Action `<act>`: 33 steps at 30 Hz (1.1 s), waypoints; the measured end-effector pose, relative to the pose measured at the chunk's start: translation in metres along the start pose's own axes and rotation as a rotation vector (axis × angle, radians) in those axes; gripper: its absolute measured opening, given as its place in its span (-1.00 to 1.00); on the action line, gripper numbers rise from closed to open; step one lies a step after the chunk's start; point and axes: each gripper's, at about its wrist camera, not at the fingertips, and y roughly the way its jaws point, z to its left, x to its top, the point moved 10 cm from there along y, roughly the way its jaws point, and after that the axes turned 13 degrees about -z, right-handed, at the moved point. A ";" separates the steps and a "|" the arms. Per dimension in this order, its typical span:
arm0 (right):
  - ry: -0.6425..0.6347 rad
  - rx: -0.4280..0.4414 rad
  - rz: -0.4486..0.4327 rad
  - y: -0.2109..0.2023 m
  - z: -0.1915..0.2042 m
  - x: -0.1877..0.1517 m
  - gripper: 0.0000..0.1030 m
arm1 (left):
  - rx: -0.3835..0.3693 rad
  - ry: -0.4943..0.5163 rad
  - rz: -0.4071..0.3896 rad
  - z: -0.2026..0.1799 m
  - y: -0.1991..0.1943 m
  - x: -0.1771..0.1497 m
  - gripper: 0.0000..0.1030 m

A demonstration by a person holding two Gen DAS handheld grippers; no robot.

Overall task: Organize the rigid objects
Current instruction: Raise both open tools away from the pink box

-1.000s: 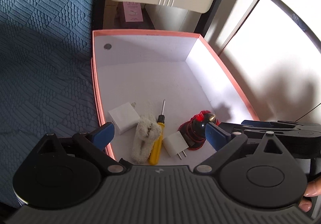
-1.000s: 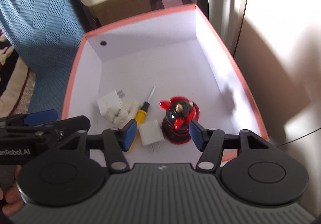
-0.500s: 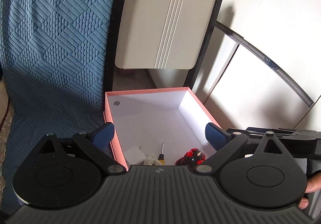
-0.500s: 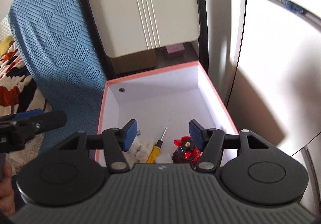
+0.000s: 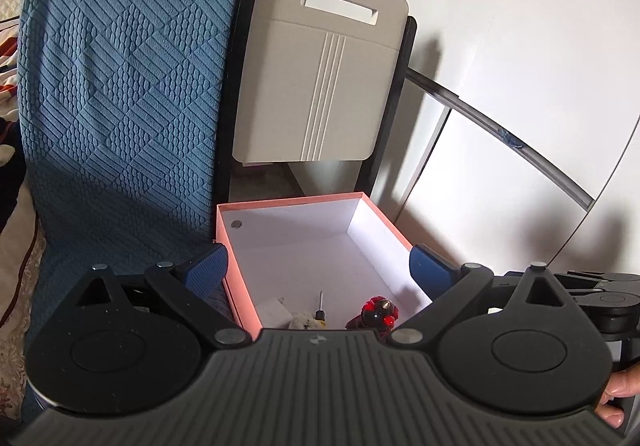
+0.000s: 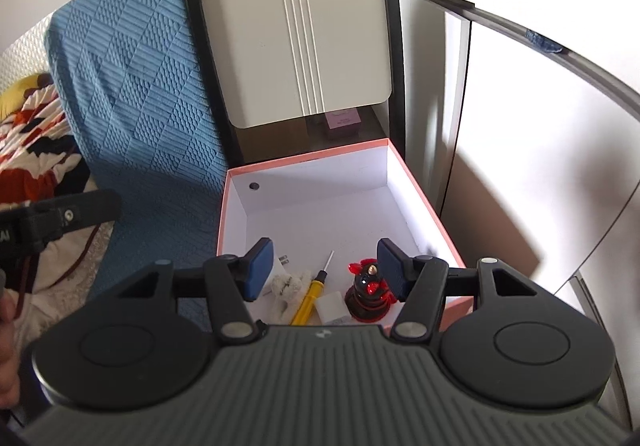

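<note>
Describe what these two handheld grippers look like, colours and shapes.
Both match: the left gripper and right gripper have black linkage arms with silver rivets, round black discs, a ribbed dark grey body, and blue textured pads. White lettering marks the left gripper's side.

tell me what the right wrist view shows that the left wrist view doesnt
Only the right wrist view: the pink packet under the beige chair back, the patterned blanket, and the white plug by the figurine.

Only the left wrist view: the right gripper's own body at the right edge, with fingertips of a hand.

Both: the pink box, yellow screwdriver, red and black figurine, fluffy toy, blue cover, both grippers open and empty.
</note>
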 end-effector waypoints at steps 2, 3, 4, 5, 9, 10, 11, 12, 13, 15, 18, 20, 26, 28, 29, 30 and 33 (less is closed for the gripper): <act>0.009 -0.005 0.003 -0.005 0.000 -0.007 0.17 | -0.005 -0.003 0.001 -0.002 -0.003 -0.005 0.92; 0.016 -0.006 0.007 -0.007 0.000 -0.010 0.17 | -0.006 0.000 0.002 -0.003 -0.005 -0.007 0.92; 0.022 -0.005 0.013 -0.008 0.000 -0.014 0.17 | -0.005 0.003 0.002 -0.003 -0.007 -0.009 0.92; 0.024 -0.002 0.019 -0.010 0.001 -0.017 0.17 | 0.000 0.004 -0.001 -0.002 -0.008 -0.011 0.92; 0.011 -0.007 0.020 -0.015 0.002 -0.027 0.17 | 0.002 -0.007 0.007 0.000 -0.012 -0.024 0.92; 0.010 -0.007 0.022 -0.016 0.002 -0.029 0.17 | 0.002 -0.002 0.012 -0.001 -0.013 -0.028 0.92; 0.012 -0.008 0.025 -0.017 0.003 -0.032 0.17 | 0.000 0.005 0.017 -0.002 -0.013 -0.031 0.92; 0.015 -0.007 0.025 -0.018 0.003 -0.034 0.17 | -0.003 0.013 0.021 -0.003 -0.014 -0.034 0.92; 0.015 -0.007 0.023 -0.020 0.003 -0.037 0.17 | -0.005 0.019 0.021 -0.004 -0.015 -0.037 0.92; 0.013 -0.013 0.022 -0.021 0.004 -0.042 0.17 | -0.007 0.025 0.022 -0.004 -0.015 -0.042 0.92; 0.024 -0.012 0.026 -0.019 0.003 -0.053 0.17 | -0.007 0.047 0.031 -0.005 -0.017 -0.051 0.92; 0.026 -0.011 0.032 -0.017 0.004 -0.062 0.17 | -0.002 0.044 0.027 -0.002 -0.018 -0.056 0.92; 0.034 -0.022 0.048 -0.014 0.001 -0.082 0.17 | 0.015 0.046 0.036 0.004 -0.017 -0.070 0.92; 0.028 -0.028 0.051 -0.013 0.002 -0.086 0.17 | 0.018 0.044 0.041 0.006 -0.016 -0.075 0.92; 0.026 -0.030 0.052 -0.013 0.002 -0.087 0.17 | 0.018 0.041 0.046 0.006 -0.015 -0.078 0.92; 0.024 -0.030 0.051 -0.013 0.002 -0.087 0.17 | 0.018 0.039 0.051 0.007 -0.014 -0.081 0.92; 0.030 -0.040 0.049 -0.012 0.001 -0.087 0.17 | 0.017 0.042 0.060 0.009 -0.011 -0.086 0.92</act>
